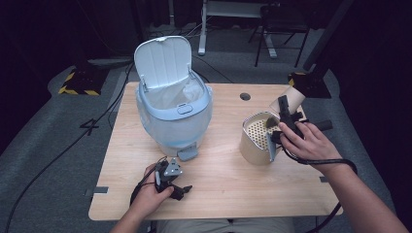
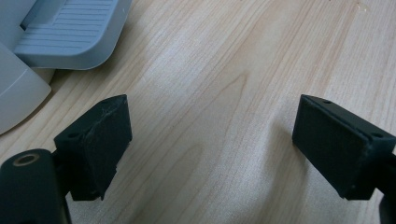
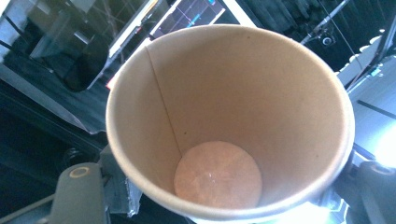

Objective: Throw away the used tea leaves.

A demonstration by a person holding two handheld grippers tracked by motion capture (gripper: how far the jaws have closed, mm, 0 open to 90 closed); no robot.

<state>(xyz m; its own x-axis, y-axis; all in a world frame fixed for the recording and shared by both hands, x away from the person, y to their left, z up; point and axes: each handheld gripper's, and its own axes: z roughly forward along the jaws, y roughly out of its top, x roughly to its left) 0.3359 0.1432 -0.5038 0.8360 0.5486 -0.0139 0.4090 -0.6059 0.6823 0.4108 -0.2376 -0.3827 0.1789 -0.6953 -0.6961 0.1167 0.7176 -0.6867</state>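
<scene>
Down at the bottom of the high view, the left gripper (image 1: 167,177) rests low over the wooden table (image 1: 223,179), its jaws spread wide with nothing between them; its own view shows bare wood and the bin's pedal (image 2: 70,32) at upper left. Over at the right of the frame, the right gripper (image 1: 286,116) has its jaws closed on a brown paper cup (image 3: 229,121), lifted above the perforated basket (image 1: 257,138) (the cup looks empty inside). At upper left, the pedal bin (image 1: 172,109) stands with its lid up and liner in. So I'd judge the pick-up done; carrying the cup across and dropping it in the bin remains.
</scene>
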